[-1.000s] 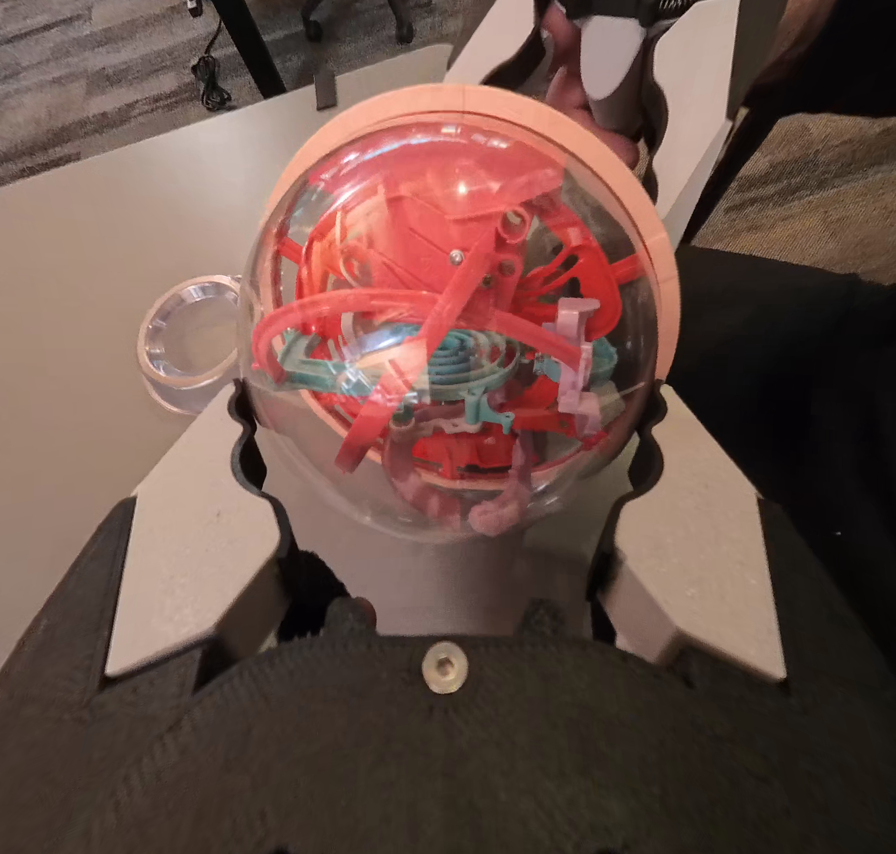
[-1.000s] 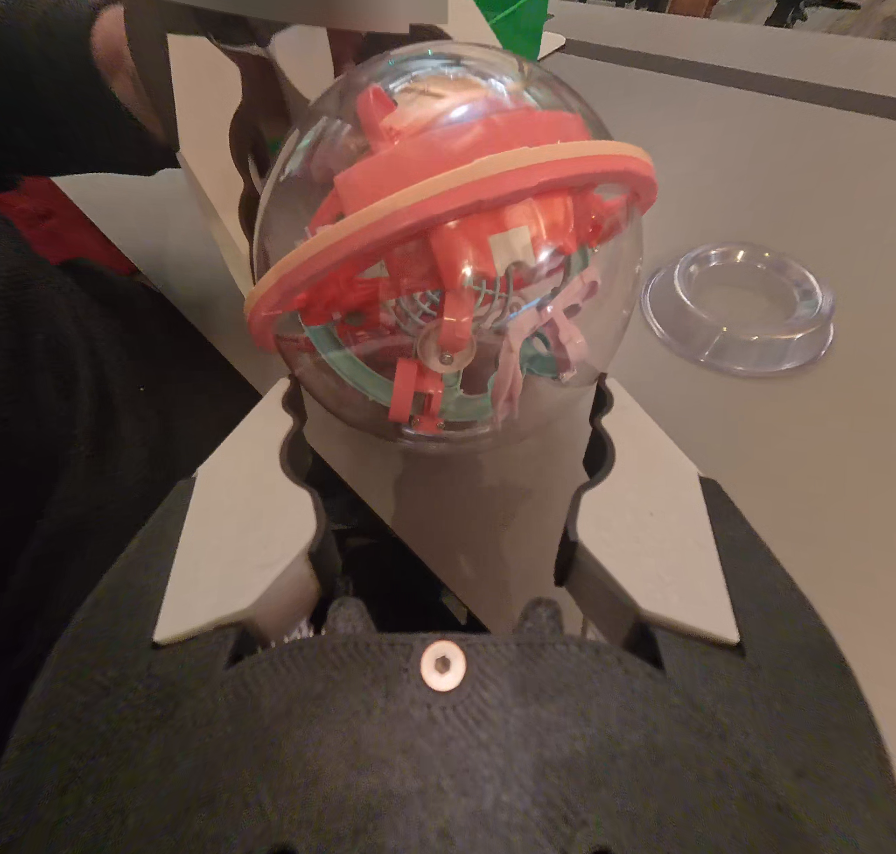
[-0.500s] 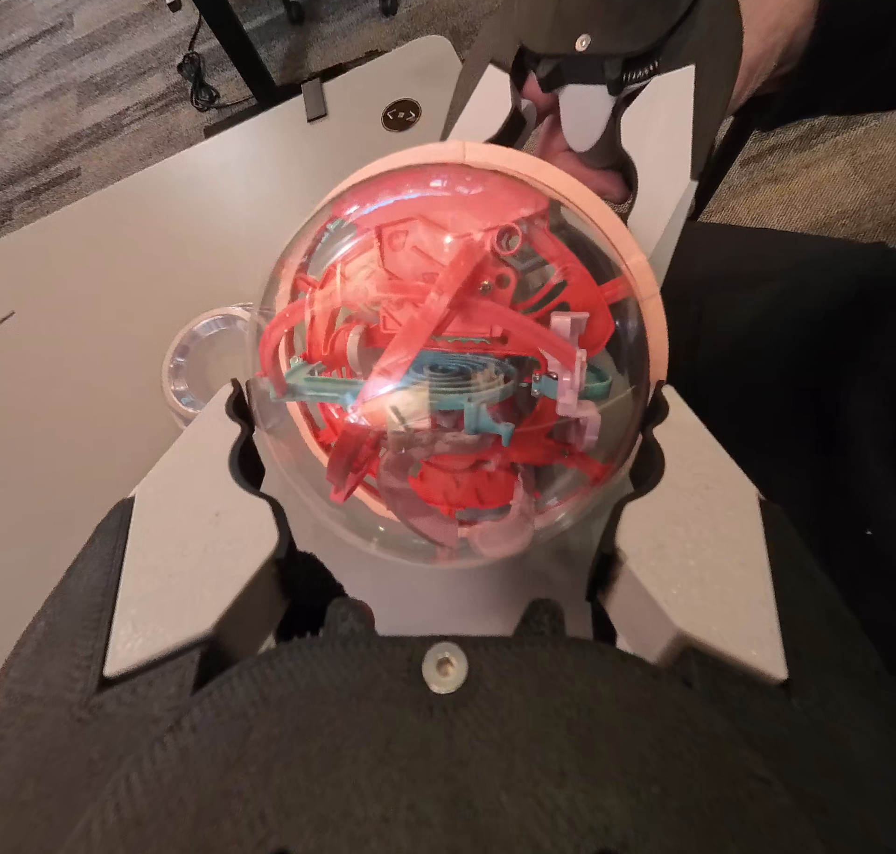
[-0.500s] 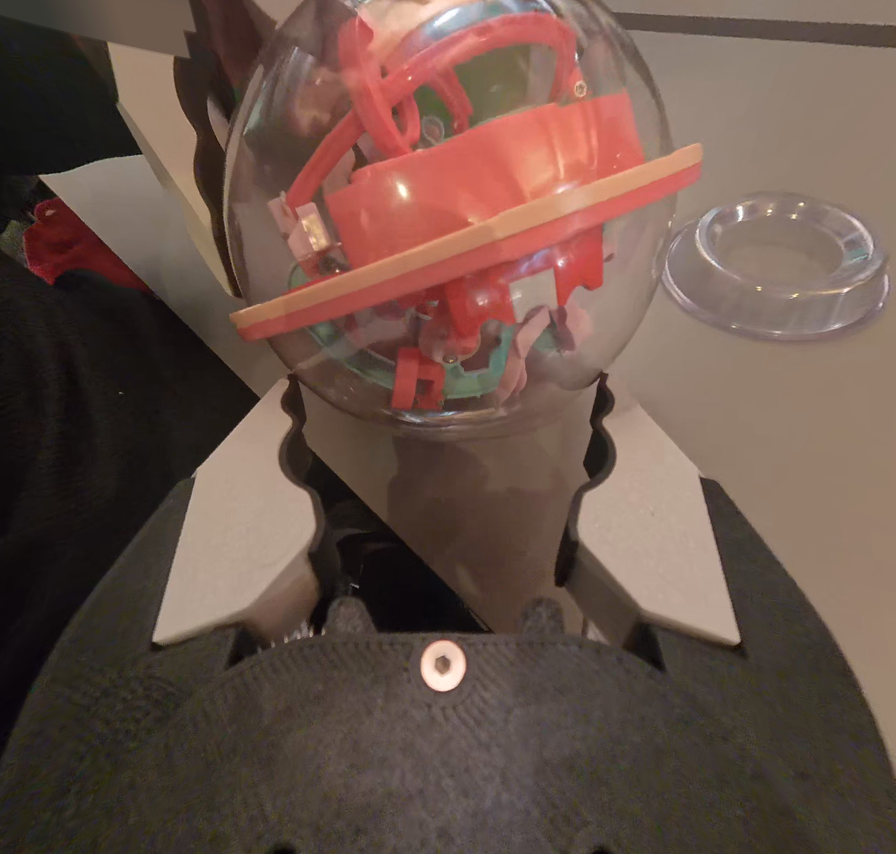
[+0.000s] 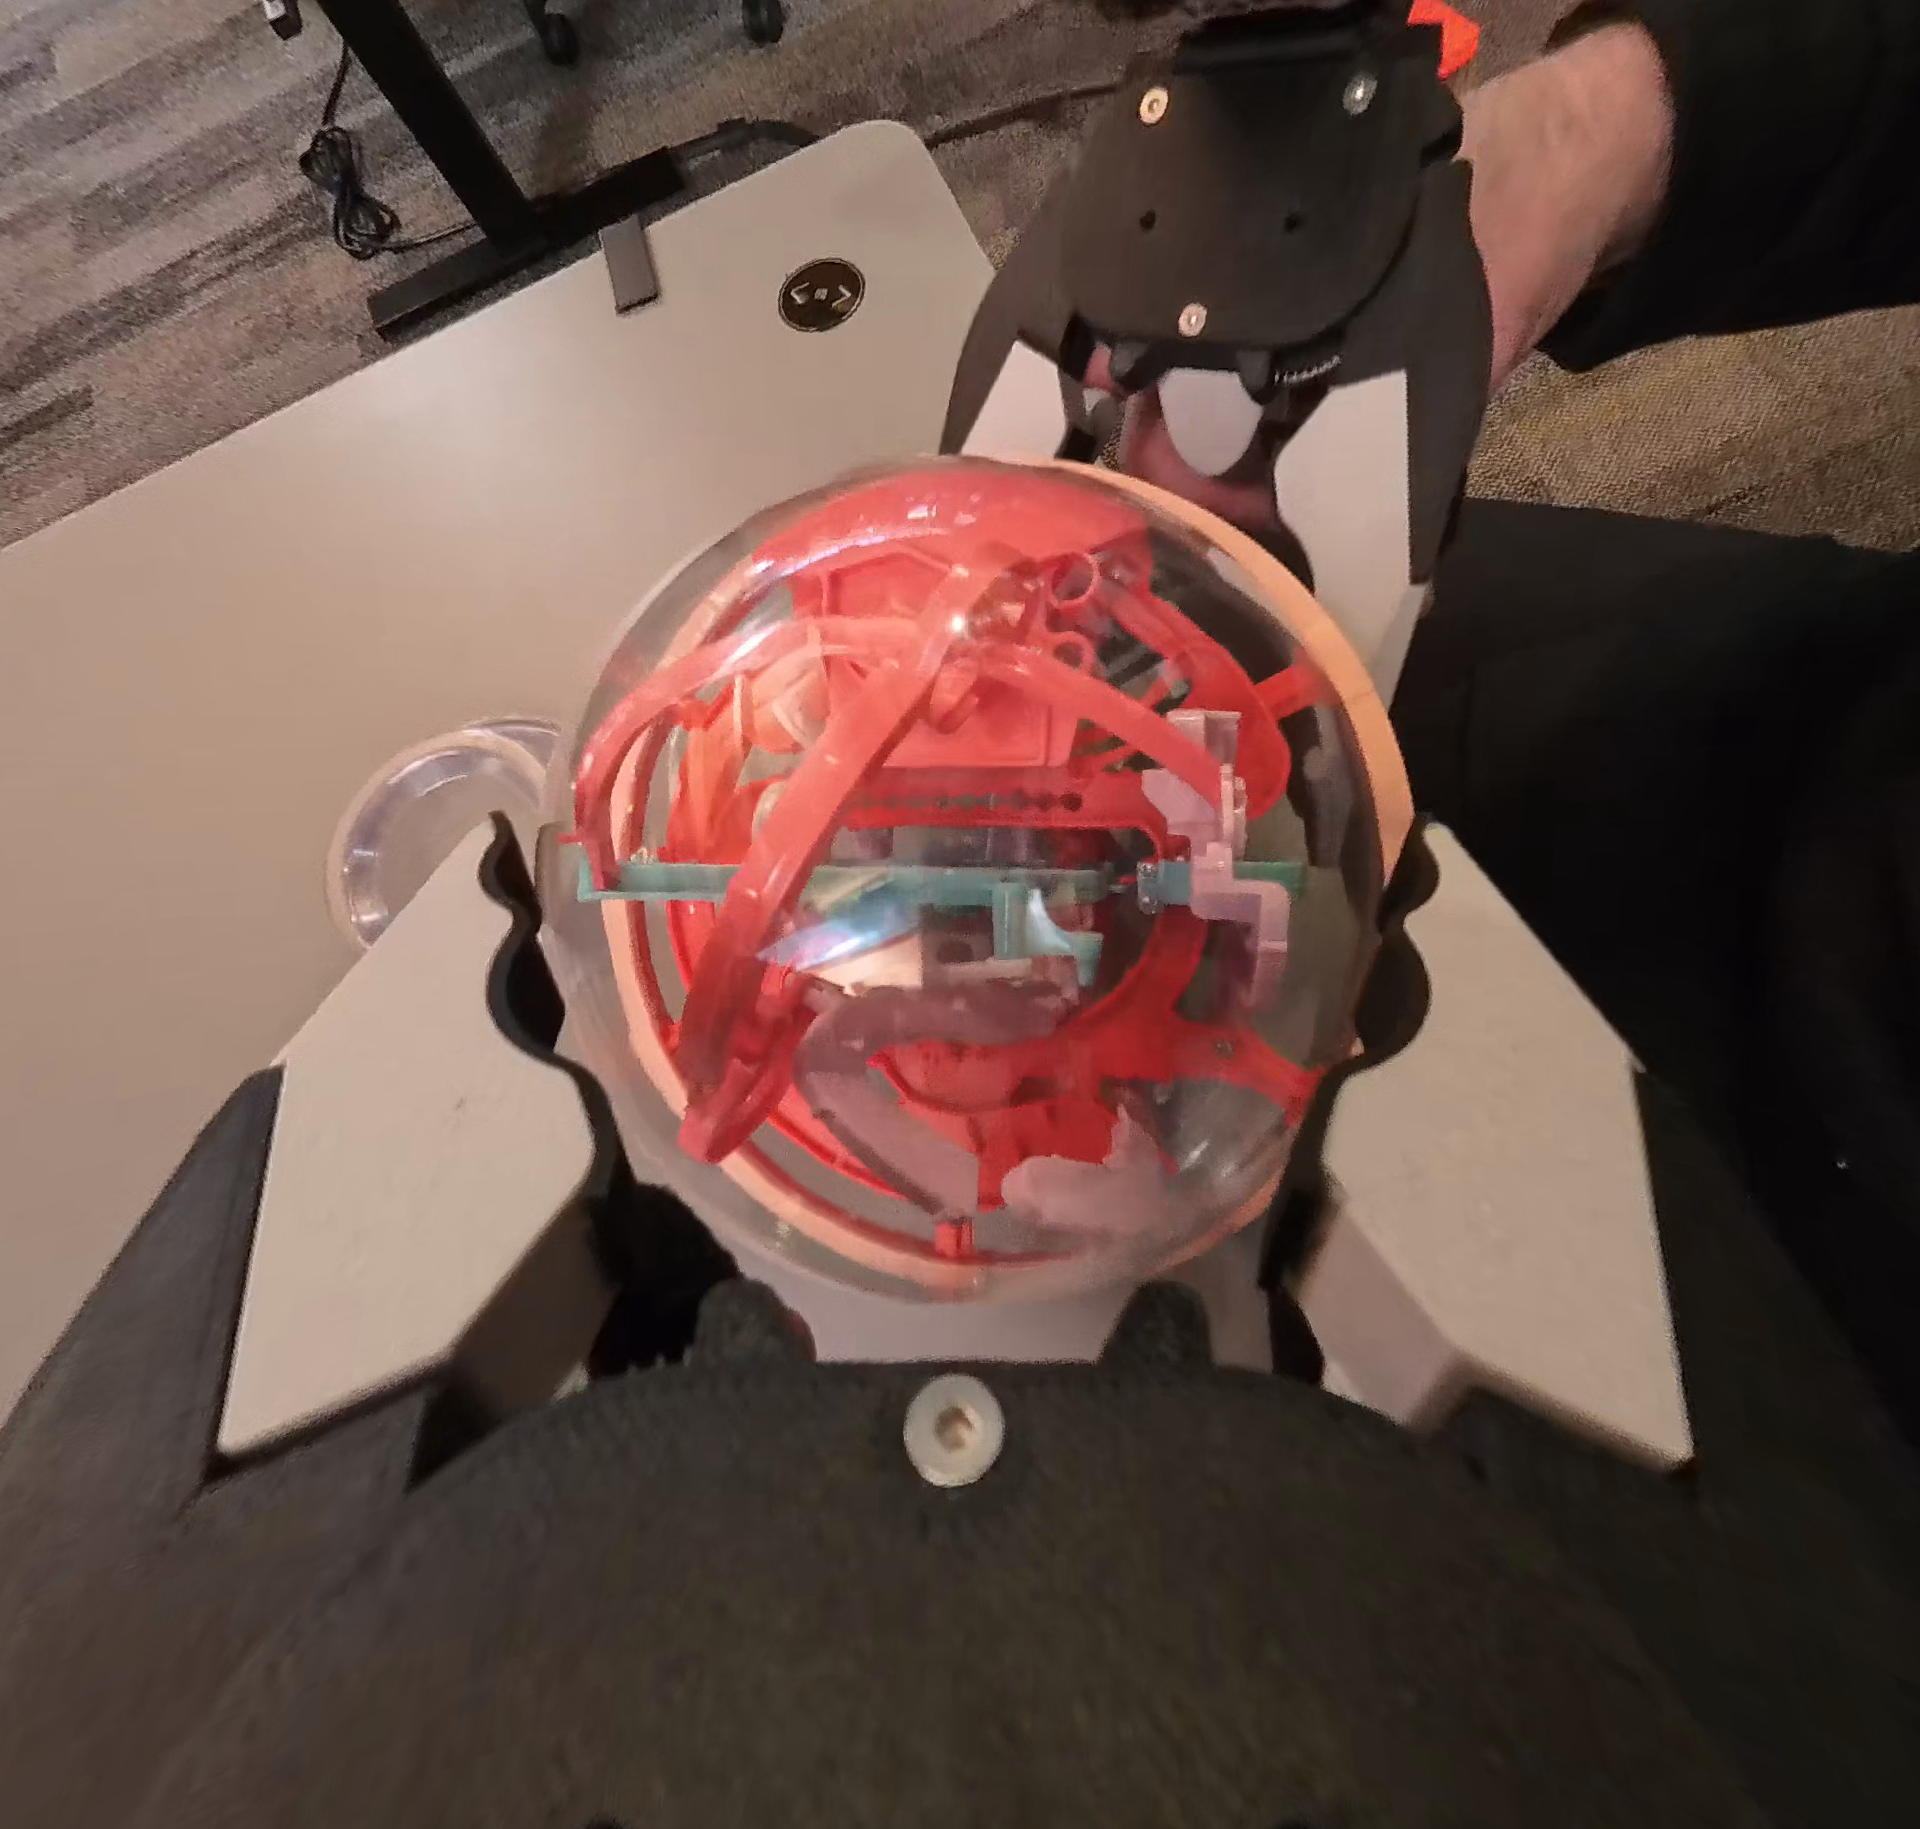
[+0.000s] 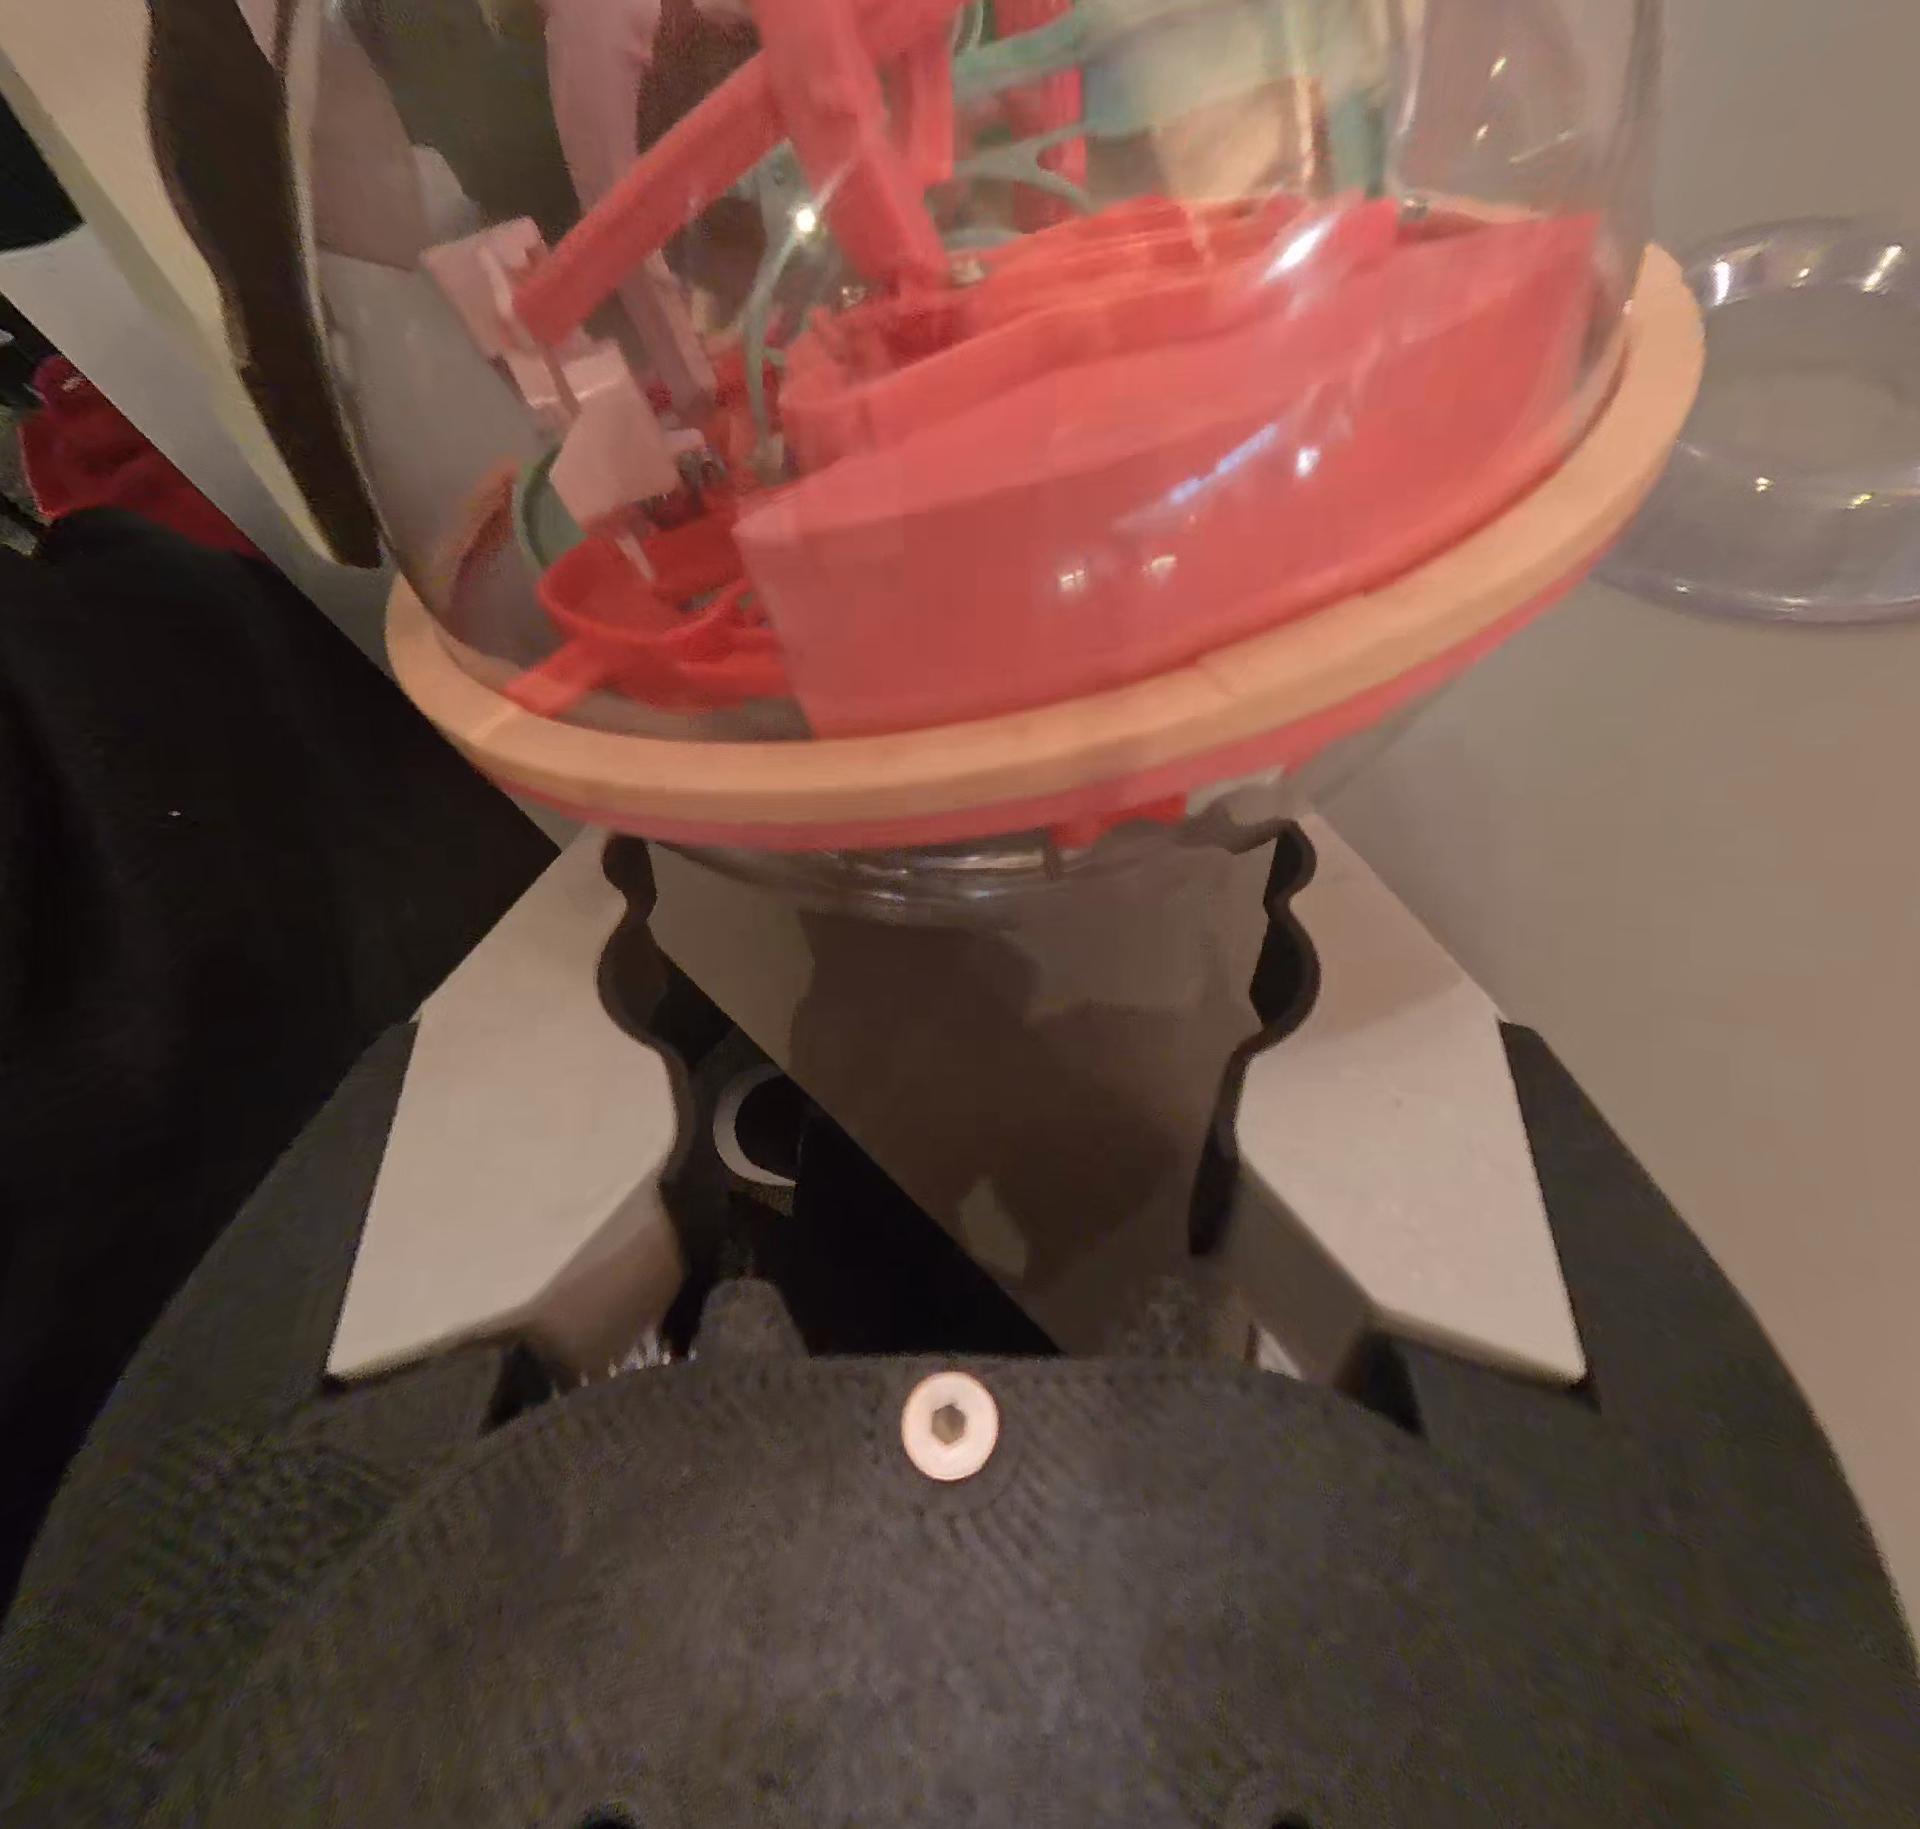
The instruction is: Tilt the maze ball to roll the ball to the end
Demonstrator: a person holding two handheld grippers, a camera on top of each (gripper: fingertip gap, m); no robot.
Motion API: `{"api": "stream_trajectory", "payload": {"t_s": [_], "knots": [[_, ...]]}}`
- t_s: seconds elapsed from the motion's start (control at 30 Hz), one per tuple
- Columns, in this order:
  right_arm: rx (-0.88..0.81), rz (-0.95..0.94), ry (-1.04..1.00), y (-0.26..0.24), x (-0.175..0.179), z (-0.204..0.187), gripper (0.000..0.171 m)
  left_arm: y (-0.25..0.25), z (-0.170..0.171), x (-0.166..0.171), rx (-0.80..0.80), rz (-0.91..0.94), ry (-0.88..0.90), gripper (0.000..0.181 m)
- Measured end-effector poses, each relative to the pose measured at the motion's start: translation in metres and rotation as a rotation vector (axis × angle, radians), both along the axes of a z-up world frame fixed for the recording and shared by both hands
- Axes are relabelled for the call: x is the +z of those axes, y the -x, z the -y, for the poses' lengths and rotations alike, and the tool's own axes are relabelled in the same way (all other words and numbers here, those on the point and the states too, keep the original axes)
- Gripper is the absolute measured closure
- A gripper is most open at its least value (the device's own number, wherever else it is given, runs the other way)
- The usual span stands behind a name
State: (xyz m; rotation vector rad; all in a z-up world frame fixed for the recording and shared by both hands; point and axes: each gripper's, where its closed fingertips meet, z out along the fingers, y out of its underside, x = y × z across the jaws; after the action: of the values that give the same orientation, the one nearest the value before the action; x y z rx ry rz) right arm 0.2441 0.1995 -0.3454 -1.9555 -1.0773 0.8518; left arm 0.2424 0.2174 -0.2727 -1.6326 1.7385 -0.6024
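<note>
The maze ball [image 5: 966,896] is a clear sphere with red, teal and pink tracks and a tan ring around its middle. My left gripper [image 5: 956,844] is shut on it, one finger on each side, above the table. My right gripper [image 6: 951,854] grips the far side of the ball; its black body [image 5: 1226,252] shows beyond the ball in the left wrist view. In the right wrist view the maze ball [image 6: 1039,429] fills the upper frame, ring low and tilted. I cannot pick out the small ball inside with certainty.
A clear round stand [image 5: 416,844] sits on the grey table [image 5: 260,584] left of the ball, and it shows at the right edge of the right wrist view [image 6: 1818,449]. A person's dark clothing [image 5: 1662,844] is at the table's edge. Black desk legs [image 5: 416,96] stand on the carpet beyond.
Both grippers have rolled the ball. In the right wrist view the ring dropped from the upper middle to the bottom and the ball came closer. In the left wrist view the teal track turned edge-on.
</note>
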Motion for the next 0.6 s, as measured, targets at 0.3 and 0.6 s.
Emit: {"api": "stream_trajectory", "payload": {"t_s": [0.3, 0.6], "knots": [[0.024, 0.065, 0.023, 0.005, -0.016, 0.005, 0.05, -0.015, 0.001, 0.002, -0.018, 0.002, 0.032, 0.028], [0.0, 0.072, 0.05, 0.005, -0.015, 0.004, 0.032, -0.019, -0.005, 0.001, -0.012, -0.007, 0.066, 0.027]]}}
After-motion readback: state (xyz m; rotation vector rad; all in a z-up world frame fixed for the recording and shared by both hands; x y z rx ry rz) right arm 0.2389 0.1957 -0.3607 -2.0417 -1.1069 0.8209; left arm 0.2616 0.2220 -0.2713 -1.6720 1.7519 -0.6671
